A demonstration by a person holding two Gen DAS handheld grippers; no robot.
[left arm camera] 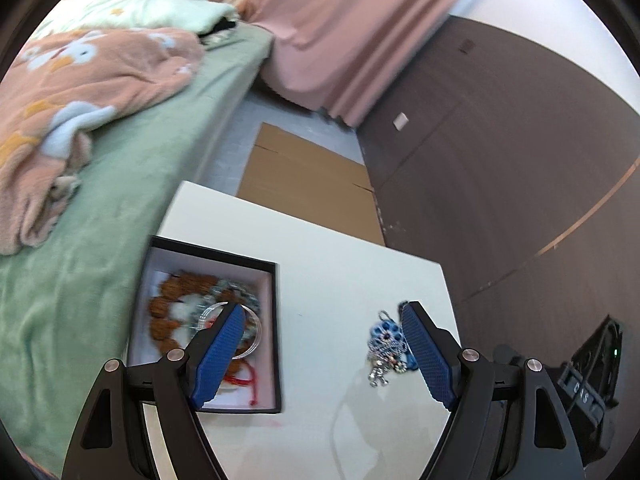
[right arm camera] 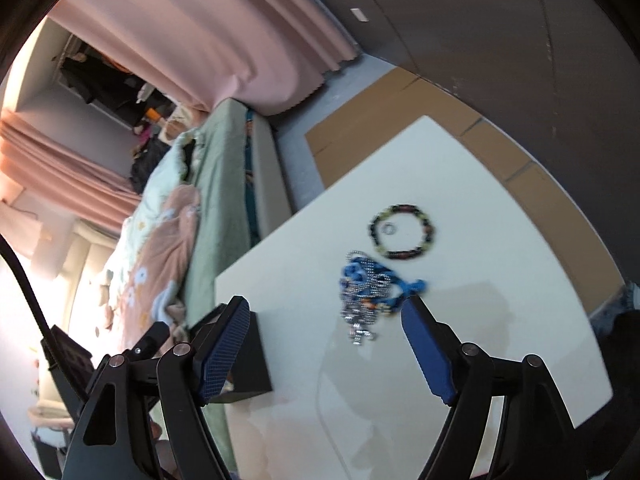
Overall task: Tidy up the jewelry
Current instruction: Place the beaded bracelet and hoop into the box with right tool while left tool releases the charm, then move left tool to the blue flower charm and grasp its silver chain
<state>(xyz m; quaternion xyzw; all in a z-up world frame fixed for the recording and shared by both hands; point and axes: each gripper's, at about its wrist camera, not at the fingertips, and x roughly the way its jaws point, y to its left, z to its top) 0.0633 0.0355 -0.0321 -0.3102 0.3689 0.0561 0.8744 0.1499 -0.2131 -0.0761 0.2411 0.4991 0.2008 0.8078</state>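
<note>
Both grippers hang empty over the white table, sorting half done.

Left gripper (left arm camera: 322,326) stands wide with nothing between its pads, tilted down, one finger over the black box (left arm camera: 256,264) and the other beside the blue charm bunch (left arm camera: 386,342). That box sits at the table's bed-side edge and already holds a brown bead bracelet (left arm camera: 168,300), a clear bangle and a red cord, so it looks like the collection point. Right gripper (right arm camera: 324,318) is also wide and empty, pitched down toward the charm bunch (right arm camera: 366,288), probably the next pick. Further off on the table (right arm camera: 500,320), well apart from the box, lies a dark bead bracelet (right arm camera: 402,232) with a small ring (right arm camera: 387,229) inside its loop.
</note>
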